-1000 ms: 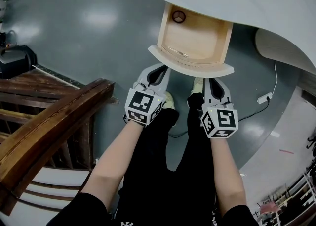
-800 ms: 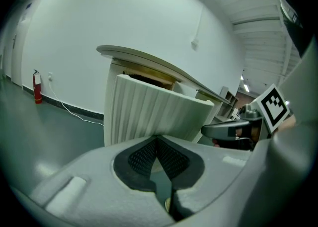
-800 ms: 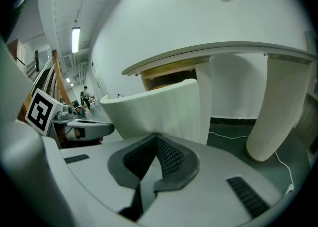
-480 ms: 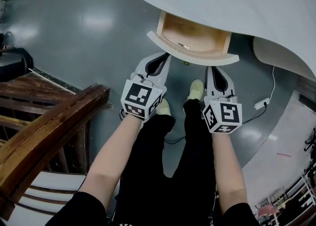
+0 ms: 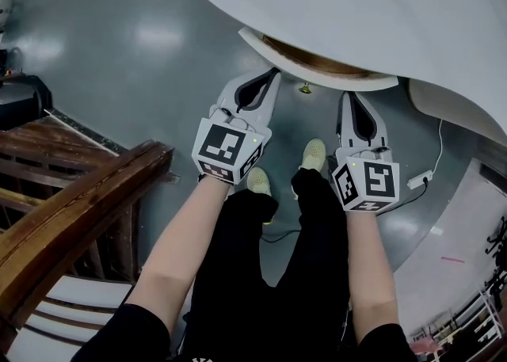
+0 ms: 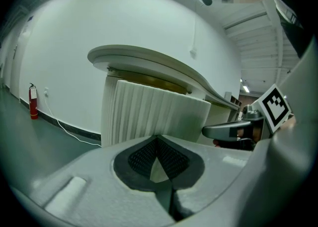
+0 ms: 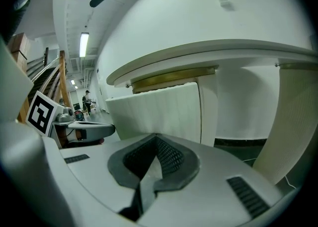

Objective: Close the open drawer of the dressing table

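A white, ribbed, curved drawer front point(image 5: 337, 81) sits almost shut under the white dressing table top point(image 5: 356, 4), with only a thin strip of wood point(image 5: 317, 59) showing. The left gripper point(image 5: 273, 77) and right gripper point(image 5: 348, 99) point at the front, jaws pressed together, holding nothing.

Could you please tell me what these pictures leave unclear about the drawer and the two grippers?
- Inside of the drawer: in the head view the tabletop covers all but a thin wooden strip.
- Whether the left gripper and right gripper touch the drawer front: in the head view their tips end under its rim, and the gripper views give no depth.
- Small object below the drawer front: head view, too small to identify.
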